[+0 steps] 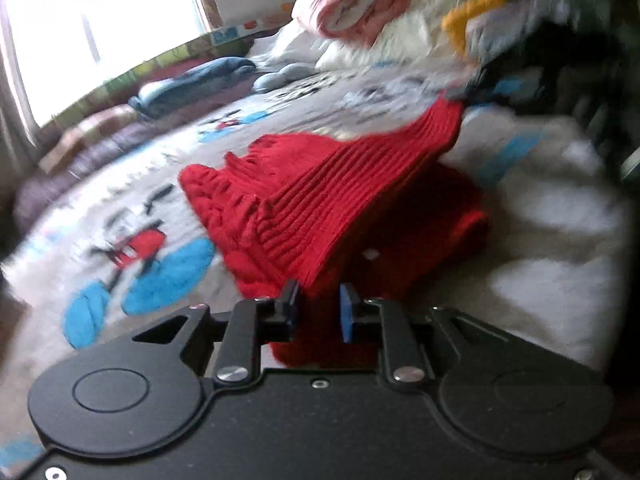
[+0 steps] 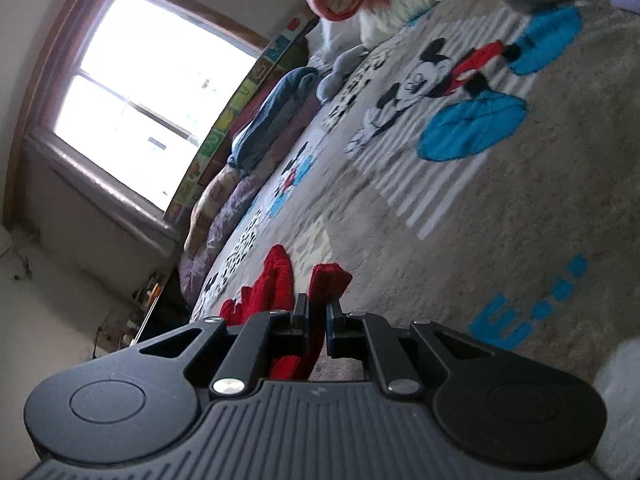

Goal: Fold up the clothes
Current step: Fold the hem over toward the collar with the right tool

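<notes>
Cartoon-print blanket (image 1: 120, 208) covers the bed, and the red sweater (image 1: 320, 200) lies half-lifted on it (ribbed hem stretched taut). Left gripper (image 1: 319, 312) pinches its near edge; right gripper (image 2: 318, 322) clamps another red fold.

Sweater (image 1: 332, 200): red chunky knit, ribbed & cabled, matt; blanket (image 1: 132, 184): fuzzy fleece w/ printed cartoon, matt; left gripper (image 1: 319, 310) & right gripper (image 2: 318, 320): matt black plastic, shiny metal screws; right body ribbed; window frame (image 2: 60, 60): brown wood.
</notes>
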